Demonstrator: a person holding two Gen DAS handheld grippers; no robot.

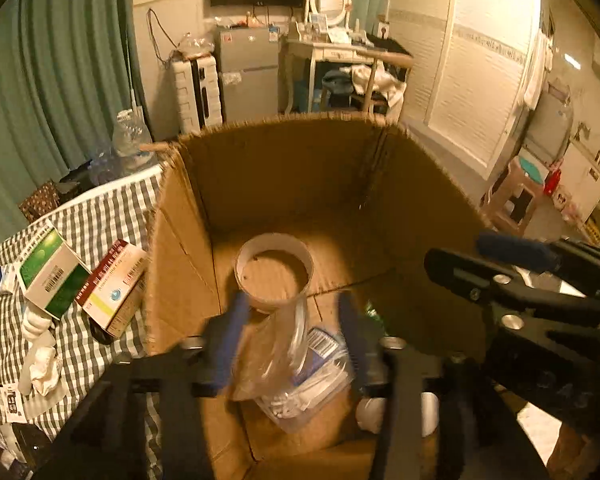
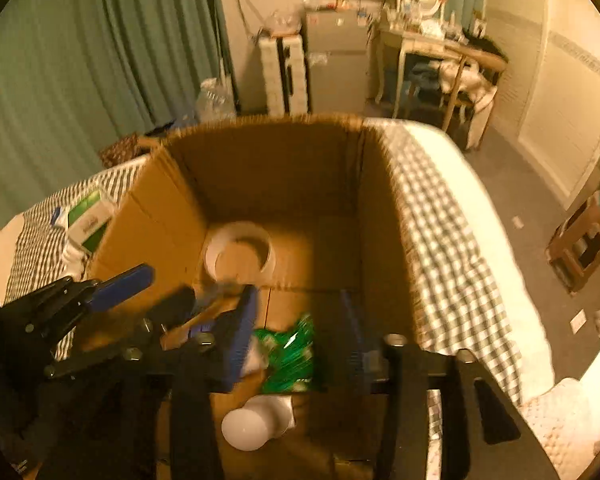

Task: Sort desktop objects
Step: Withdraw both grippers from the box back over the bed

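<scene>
- A large open cardboard box [image 1: 284, 184] filled the middle of both wrist views, standing on a bed with a grey-and-white checked cover [image 1: 96, 216]; its flaps stood up and its floor was partly bare.
- On the box floor, toward the far wall, lay a white tape roll [image 1: 274, 268], flat, with its hole upward.
- Lower centre of the left view, a clear plastic bag [image 1: 280, 352] hung blurred between the left gripper [image 1: 296, 340] fingers, over a clear tub of small white items [image 1: 308, 396]; the blue fingers stood apart and I could not tell whether either touched the bag.
- Lower centre of the right view, a green crinkled packet [image 2: 292, 356] lay between the parted fingers of the right gripper [image 2: 300, 344], not pressed by them.
- Just below it, at the bottom of the frame, a white light bulb [image 2: 252, 424] lay on the box floor.
- Outside the box, at the left of the left view, a green-and-white carton [image 1: 50, 276] and a red-and-white carton [image 1: 114, 288] lay side by side on the cover, touching.
</scene>
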